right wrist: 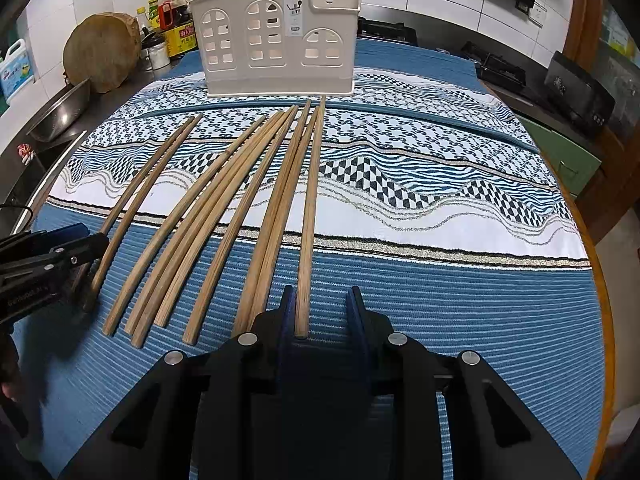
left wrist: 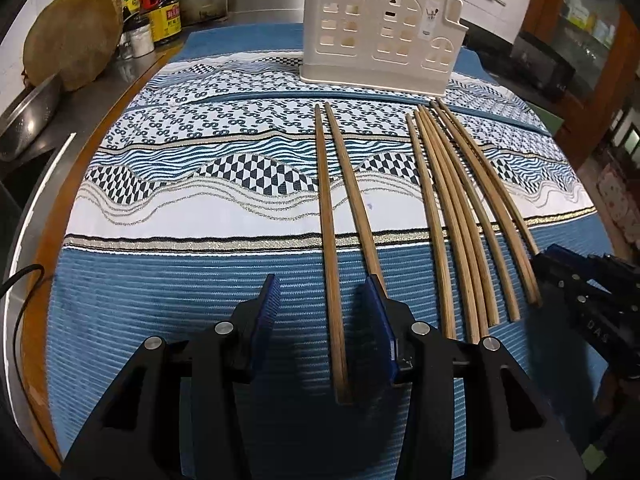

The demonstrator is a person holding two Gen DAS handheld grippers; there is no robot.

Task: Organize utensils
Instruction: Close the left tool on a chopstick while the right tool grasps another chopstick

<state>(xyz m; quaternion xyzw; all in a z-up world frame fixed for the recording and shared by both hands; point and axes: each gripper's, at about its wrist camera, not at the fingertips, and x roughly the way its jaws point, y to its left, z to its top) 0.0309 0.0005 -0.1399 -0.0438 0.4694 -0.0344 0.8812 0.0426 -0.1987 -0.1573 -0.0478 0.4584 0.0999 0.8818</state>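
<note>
Chopsticks (left wrist: 440, 216) brown, wooden | left gripper (left wrist: 322, 300) apart, unclamped | right gripper (right wrist: 322, 300) likewise

Little can be read. The left gripper (right wrist: 86, 238), seen from the right wrist, bears pale lettering along its black arm that looks like "GenRobot.AI", though the first letters are dim. The right gripper (left wrist: 576, 260), seen from the left wrist, carries three pale capitals on its arm, upside down, perhaps "DAS". A bottle (left wrist: 168, 20) on the counter has a yellow label with red Chinese characters, too small to make out. A white sticker (right wrist: 294, 12) on the holder (right wrist: 276, 76) shows a small dark utensil drawing above fine print that cannot be read. A blue jug (right wrist: 14, 70) has a picture label whose words are illegible.
</note>
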